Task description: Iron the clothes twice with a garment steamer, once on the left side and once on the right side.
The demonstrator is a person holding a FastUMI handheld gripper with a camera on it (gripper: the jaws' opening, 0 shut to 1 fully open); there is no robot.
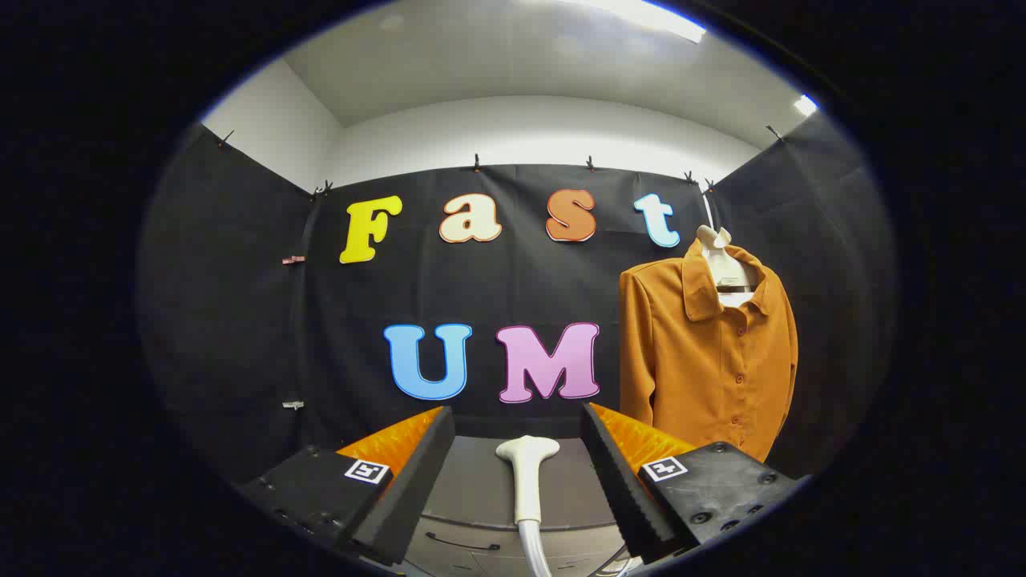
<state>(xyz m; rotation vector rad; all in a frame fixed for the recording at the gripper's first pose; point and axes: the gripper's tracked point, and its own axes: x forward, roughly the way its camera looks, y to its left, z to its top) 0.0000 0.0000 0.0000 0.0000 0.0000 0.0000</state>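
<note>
White steamer head [526, 473] between the spread gripper [518, 449] fingers, untouched.

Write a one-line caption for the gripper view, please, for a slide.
Open gripper lined up on the white steamer head lying between its fingers, with the orange shirt hanging beyond on the right.

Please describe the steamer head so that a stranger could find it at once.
Start at the orange shirt hanging on the booth's wall. Lower, beside it, a grey table stands. The steamer head lies there between the open gripper fingers: white, T-shaped, with a hose.
</note>
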